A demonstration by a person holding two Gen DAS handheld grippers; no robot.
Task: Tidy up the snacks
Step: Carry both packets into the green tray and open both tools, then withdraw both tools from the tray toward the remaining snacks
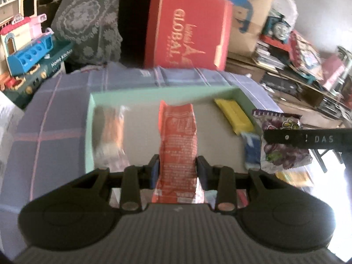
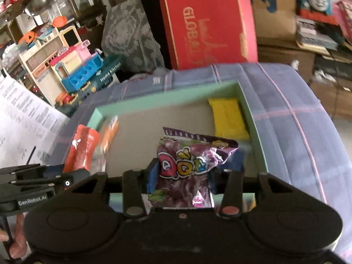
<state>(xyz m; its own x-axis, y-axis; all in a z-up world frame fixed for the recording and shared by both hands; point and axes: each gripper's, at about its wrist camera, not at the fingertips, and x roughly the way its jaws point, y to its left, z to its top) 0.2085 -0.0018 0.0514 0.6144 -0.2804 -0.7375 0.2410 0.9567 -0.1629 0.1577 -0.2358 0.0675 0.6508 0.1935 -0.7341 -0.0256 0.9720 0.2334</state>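
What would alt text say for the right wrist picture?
The right gripper clamps a purple snack bag above a green-rimmed tray holding a yellow packet. The left gripper holds a red packet.

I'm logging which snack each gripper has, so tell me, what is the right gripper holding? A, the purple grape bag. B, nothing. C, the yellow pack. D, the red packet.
A: in the right wrist view the right gripper is shut on the purple grape bag, while the yellow pack lies in the green tray and the left gripper holds the red packet.
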